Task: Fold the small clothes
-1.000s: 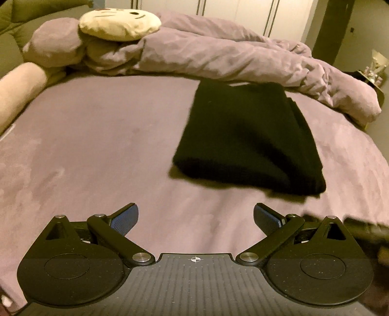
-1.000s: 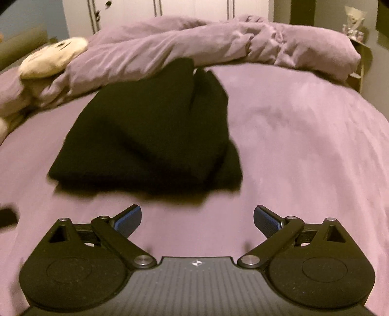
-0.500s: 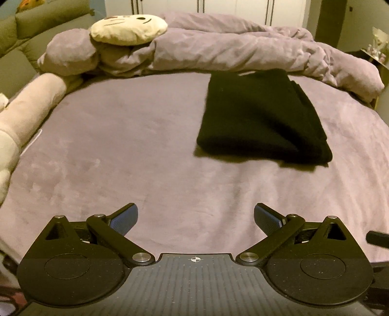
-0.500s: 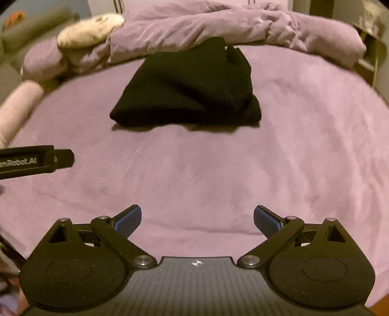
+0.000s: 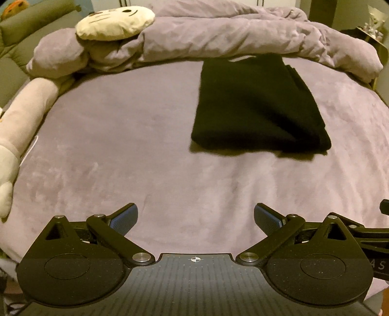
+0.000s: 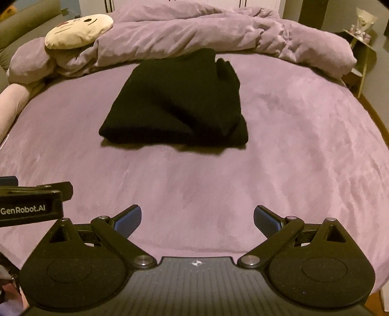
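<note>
A black garment (image 5: 257, 107) (image 6: 180, 104) lies folded into a thick rectangle on the purple bed, its far edge near the bunched duvet. My left gripper (image 5: 195, 218) stands open near the bed's front edge, well short of the garment and to its left, with nothing between its fingers. My right gripper (image 6: 197, 218) is also open and empty, back from the garment's near edge. The left gripper's body shows at the left edge of the right wrist view, and the right gripper's tip at the right edge of the left wrist view.
A rumpled purple duvet (image 5: 243, 36) (image 6: 218, 36) runs along the far side of the bed. A cream plush cushion with a face (image 5: 114, 23) (image 6: 77, 30) rests on it at the left. A long pink plush (image 5: 22, 114) lies along the left edge. A small side table (image 6: 362, 46) stands at the right.
Both grippers have pulled back from the folded garment toward the bed's front edge, so it looks smaller and farther away. Both stayed open. The garment has not moved.
</note>
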`<state>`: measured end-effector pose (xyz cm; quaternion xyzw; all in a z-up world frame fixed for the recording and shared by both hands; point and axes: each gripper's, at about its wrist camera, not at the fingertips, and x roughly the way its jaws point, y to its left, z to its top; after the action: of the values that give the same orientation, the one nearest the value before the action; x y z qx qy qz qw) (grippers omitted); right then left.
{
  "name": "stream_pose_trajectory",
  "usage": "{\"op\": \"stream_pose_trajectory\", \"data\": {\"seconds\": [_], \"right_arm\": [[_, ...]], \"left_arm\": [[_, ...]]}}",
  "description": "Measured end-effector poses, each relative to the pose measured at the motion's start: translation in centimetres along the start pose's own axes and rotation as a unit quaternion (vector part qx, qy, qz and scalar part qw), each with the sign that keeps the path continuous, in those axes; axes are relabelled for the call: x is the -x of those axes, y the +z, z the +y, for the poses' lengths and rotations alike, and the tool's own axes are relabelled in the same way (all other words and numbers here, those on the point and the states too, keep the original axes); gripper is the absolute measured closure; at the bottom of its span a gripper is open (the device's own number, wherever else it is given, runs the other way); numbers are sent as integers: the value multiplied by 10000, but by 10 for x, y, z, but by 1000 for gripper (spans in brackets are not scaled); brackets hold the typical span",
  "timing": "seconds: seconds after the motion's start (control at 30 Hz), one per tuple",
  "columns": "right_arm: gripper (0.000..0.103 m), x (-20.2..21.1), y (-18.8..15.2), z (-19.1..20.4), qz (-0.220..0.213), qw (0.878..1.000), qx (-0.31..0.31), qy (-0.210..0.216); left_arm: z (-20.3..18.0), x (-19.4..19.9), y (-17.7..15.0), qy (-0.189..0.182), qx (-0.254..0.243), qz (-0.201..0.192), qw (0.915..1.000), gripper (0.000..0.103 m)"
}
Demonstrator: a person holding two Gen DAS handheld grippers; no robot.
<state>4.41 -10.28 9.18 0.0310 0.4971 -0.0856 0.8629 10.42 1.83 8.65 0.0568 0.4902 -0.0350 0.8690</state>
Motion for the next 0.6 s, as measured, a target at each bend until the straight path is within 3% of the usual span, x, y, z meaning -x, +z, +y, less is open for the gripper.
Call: {"op": "stream_pose_trajectory", "data": {"seconds": [0.6], "right_arm": [[4,4,10,-2,-110,9999,-63,-50]], "left_arm": [[-3,-1,8,-22,69,81,9999,0]]}}
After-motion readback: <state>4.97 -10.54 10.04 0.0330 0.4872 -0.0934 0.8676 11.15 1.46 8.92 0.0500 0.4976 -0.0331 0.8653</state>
